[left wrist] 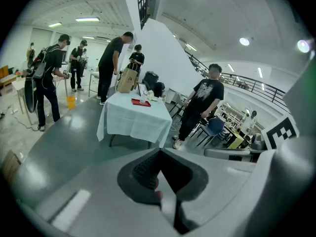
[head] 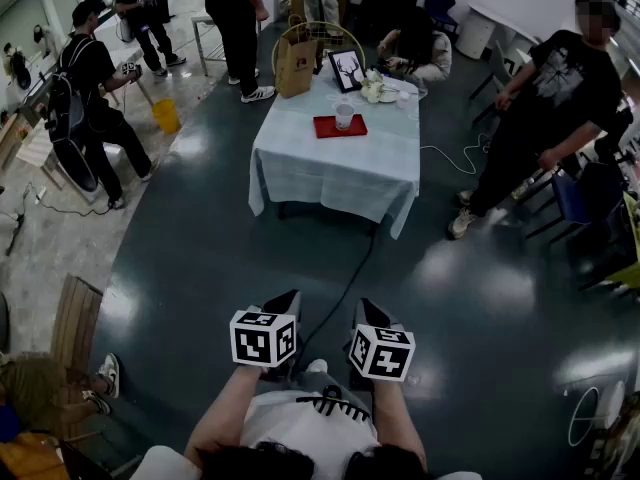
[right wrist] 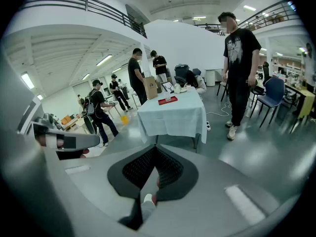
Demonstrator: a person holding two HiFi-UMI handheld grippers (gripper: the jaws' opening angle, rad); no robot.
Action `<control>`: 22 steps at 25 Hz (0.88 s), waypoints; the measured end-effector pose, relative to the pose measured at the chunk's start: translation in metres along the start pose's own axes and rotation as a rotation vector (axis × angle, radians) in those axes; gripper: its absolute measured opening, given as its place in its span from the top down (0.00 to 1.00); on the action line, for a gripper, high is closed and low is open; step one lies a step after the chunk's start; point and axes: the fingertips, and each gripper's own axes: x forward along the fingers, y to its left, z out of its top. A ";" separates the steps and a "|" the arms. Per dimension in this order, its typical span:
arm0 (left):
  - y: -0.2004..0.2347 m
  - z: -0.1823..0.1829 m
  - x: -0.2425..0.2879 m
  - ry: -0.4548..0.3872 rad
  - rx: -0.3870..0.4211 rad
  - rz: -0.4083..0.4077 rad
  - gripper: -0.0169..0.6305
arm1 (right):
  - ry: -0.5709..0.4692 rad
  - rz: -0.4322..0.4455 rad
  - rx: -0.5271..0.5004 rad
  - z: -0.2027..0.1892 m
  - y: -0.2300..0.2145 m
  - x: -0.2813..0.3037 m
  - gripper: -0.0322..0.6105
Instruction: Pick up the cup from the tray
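— Low in the head view, close to the person's chest: what are the two tools doing?

— The left hand-held gripper (head: pixel 287 300) and the right hand-held gripper (head: pixel 366 310) sit side by side, just apart. Both tilt down toward the dark glossy floor (head: pixel 480 298), and each shows its black-and-white marker cube on top.

— And the jaws?

— Closed, both pairs. In the left gripper view the left hand-held gripper (left wrist: pixel 159 152) has its dark ribbed pads (left wrist: pixel 145 169) brought together at the tip, with nothing between them. The right gripper view shows the same: the right hand-held gripper (right wrist: pixel 154 149) has its pads (right wrist: pixel 140 168) meeting, and it holds nothing.

— Where is the cup, then?

— Well apart from both of them, across the open floor. The white cup (head: pixel 344 116) stands upright on the flat red rectangular tray (head: pixel 325 128). The tray lies on the counter draped in pale blue cloth (head: pixel 335 173), toward the counter's far side.

— Anything else up there?

— A brown paper bag (head: pixel 296 65) stands at the far left corner. Beside it is a framed picture of a black stag (head: pixel 347 70), just behind the tray.

— People?

— A person in black clothes (head: pixel 555 108) stands to the right of the counter. Another crouches behind it.
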 end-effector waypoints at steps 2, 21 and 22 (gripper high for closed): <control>0.003 0.001 0.000 0.004 -0.006 0.000 0.97 | 0.004 -0.005 -0.003 0.002 0.000 0.001 0.91; 0.051 0.048 0.028 0.028 -0.019 -0.024 0.97 | -0.095 0.055 0.067 0.048 0.031 0.040 0.75; 0.056 0.054 0.030 0.027 -0.016 -0.026 0.97 | -0.106 0.052 0.065 0.053 0.033 0.043 0.73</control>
